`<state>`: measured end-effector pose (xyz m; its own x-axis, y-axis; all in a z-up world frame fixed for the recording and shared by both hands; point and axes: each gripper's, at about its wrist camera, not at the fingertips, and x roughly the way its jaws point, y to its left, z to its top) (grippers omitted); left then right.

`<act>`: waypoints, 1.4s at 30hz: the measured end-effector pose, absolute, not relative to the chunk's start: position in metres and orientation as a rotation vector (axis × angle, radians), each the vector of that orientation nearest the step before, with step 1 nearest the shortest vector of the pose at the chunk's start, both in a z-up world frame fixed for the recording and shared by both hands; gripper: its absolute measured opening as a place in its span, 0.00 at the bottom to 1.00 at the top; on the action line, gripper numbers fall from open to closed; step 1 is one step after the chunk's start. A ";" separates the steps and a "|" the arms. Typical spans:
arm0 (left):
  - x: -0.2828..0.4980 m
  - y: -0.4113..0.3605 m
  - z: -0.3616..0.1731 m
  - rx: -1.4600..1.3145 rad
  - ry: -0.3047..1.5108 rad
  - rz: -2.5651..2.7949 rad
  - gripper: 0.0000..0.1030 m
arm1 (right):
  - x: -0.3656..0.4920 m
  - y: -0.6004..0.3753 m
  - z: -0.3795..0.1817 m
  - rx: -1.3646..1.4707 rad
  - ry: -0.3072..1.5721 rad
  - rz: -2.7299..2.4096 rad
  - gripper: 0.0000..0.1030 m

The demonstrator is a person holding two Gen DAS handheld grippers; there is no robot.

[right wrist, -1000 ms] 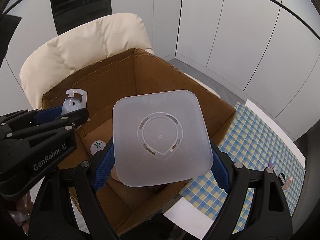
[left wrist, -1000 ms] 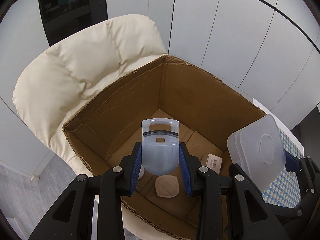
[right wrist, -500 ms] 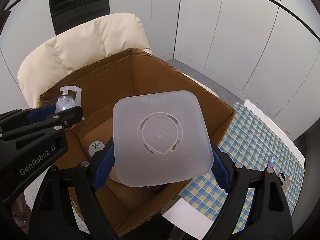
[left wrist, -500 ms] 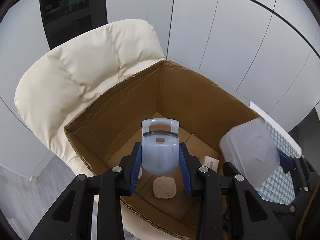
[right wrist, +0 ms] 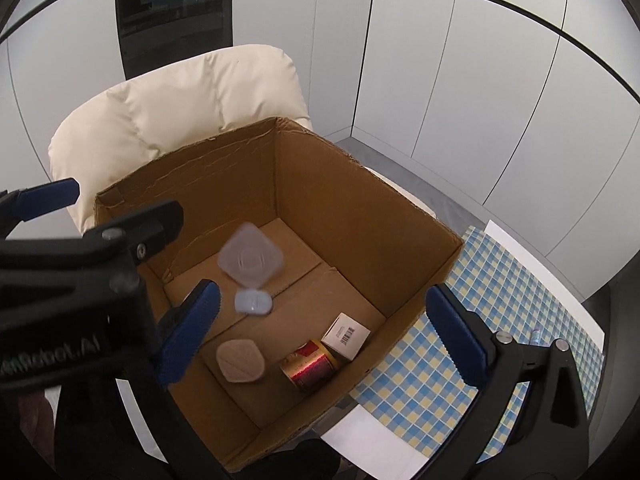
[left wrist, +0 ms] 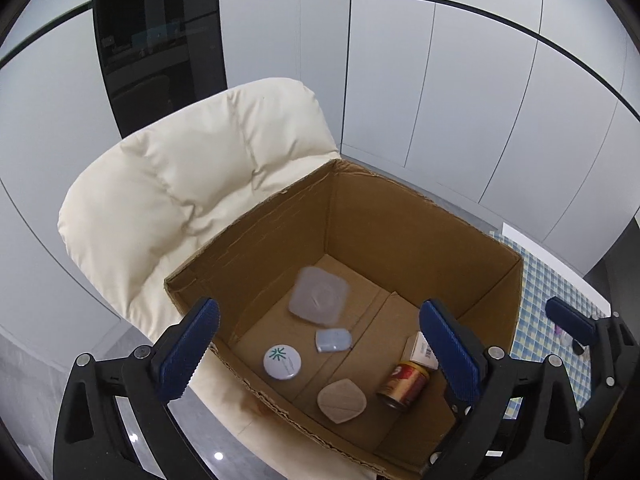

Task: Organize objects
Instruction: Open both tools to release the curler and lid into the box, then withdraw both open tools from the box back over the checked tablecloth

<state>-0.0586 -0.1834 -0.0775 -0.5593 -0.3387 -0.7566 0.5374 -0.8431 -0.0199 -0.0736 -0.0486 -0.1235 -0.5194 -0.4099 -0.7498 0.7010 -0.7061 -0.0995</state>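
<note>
My left gripper (left wrist: pixel 320 352) hangs over the open cardboard box (left wrist: pixel 400 236), its jaws opening with nothing between them. My right gripper (right wrist: pixel 322 334) is beside it above the same box (right wrist: pixel 344 208), its jaws also opening and empty. The translucent square lid (left wrist: pixel 319 297) (right wrist: pixel 251 259) shows blurred low inside the box. A small pale blue case (left wrist: pixel 333 340) (right wrist: pixel 253 301) lies on the box floor just in front of it. In the right wrist view my left gripper (right wrist: pixel 96 210) fills the left side.
The box floor also holds a white round tin (left wrist: pixel 281 361), a beige pad (right wrist: pixel 240 361), a red and gold can (right wrist: pixel 308 365) and a small white carton (right wrist: pixel 346 335). The box stands on a cream padded chair (left wrist: pixel 180 200). A blue checked cloth (right wrist: pixel 480 300) lies to the right.
Both grippers have opened wide. The blue case has left the left jaws and the square lid the right jaws, and both are now down inside the box. The left gripper has risen a little.
</note>
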 end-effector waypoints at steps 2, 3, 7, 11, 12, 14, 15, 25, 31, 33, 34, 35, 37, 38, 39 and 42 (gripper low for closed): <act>-0.058 -0.185 -0.079 1.089 0.351 -2.370 0.97 | -0.073 -0.050 -0.122 0.948 0.529 -2.229 1.00; -0.057 -0.186 -0.080 1.091 0.364 -2.373 0.97 | -0.073 -0.050 -0.121 0.946 0.524 -2.234 1.00; -0.053 -0.188 -0.079 1.091 0.382 -2.375 0.97 | -0.075 -0.048 -0.121 0.963 0.502 -2.238 1.00; -0.051 -0.187 -0.076 1.085 0.379 -2.372 0.97 | -0.077 -0.045 -0.120 0.972 0.493 -2.246 1.00; -0.050 -0.187 -0.075 1.084 0.384 -2.373 0.97 | -0.078 -0.044 -0.120 0.978 0.483 -2.243 1.00; -0.050 -0.187 -0.075 1.087 0.388 -2.373 0.97 | -0.080 -0.042 -0.120 0.989 0.465 -2.241 1.00; -0.049 -0.187 -0.075 1.090 0.388 -2.369 0.97 | -0.080 -0.041 -0.120 0.994 0.456 -2.241 1.00; -0.034 -0.186 -0.071 1.085 0.415 -2.355 0.97 | -0.076 -0.027 -0.121 1.031 0.416 -2.239 1.00; -0.018 -0.180 -0.067 1.087 0.398 -2.348 0.97 | -0.071 -0.015 -0.118 1.086 0.352 -2.222 1.00; -0.012 -0.177 -0.067 1.092 0.395 -2.346 0.97 | -0.068 -0.011 -0.117 1.090 0.351 -2.222 1.00; -0.009 -0.176 -0.067 1.093 0.392 -2.345 0.97 | -0.066 -0.009 -0.116 1.090 0.355 -2.224 1.00; -0.006 -0.174 -0.067 1.093 0.388 -2.343 0.97 | -0.065 -0.007 -0.115 1.091 0.358 -2.225 1.00; -0.001 -0.170 -0.066 1.095 0.381 -2.346 0.97 | -0.061 -0.002 -0.112 1.091 0.362 -2.230 1.00; 0.002 -0.168 -0.066 1.095 0.386 -2.351 0.97 | -0.059 -0.001 -0.111 1.091 0.372 -2.235 1.00; 0.005 -0.167 -0.065 1.100 0.391 -2.355 0.97 | -0.057 0.001 -0.110 1.088 0.382 -2.243 1.00; 0.013 -0.162 -0.062 1.099 0.390 -2.363 0.97 | -0.049 0.008 -0.107 1.083 0.382 -2.255 1.00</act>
